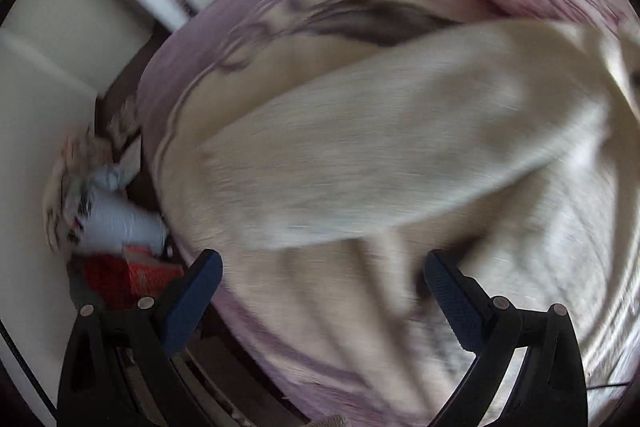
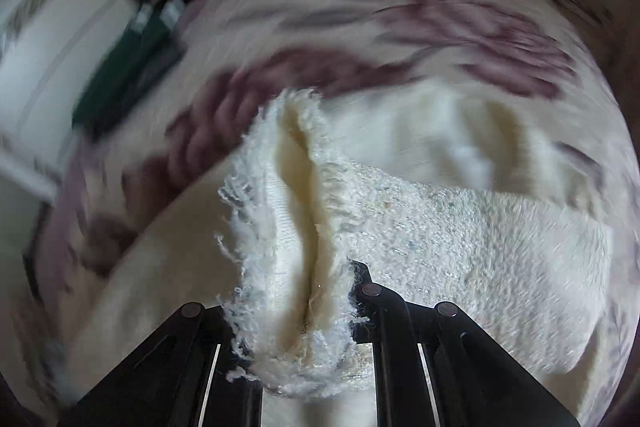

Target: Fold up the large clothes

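My right gripper [image 2: 308, 307] is clamped on the fluffy cream garment [image 2: 460, 239]; the fringe edge may slip out. My left gripper [image 1: 320, 283] is wide open and empty above the cloth, so one-sided pulling could skew the fold.

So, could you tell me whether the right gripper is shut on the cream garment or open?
Shut on it. In the right wrist view the right gripper has a bunched, frayed edge of the cream garment pinched between its fingers.

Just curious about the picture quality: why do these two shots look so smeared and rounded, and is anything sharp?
Left wrist view: the cream garment and bedspread are streaked by motion blur; only the open left tool is crisp. Right wrist view: the background smears, but the fringed edge pinched in the right tool is sharp. Both bulge, fisheye-style.
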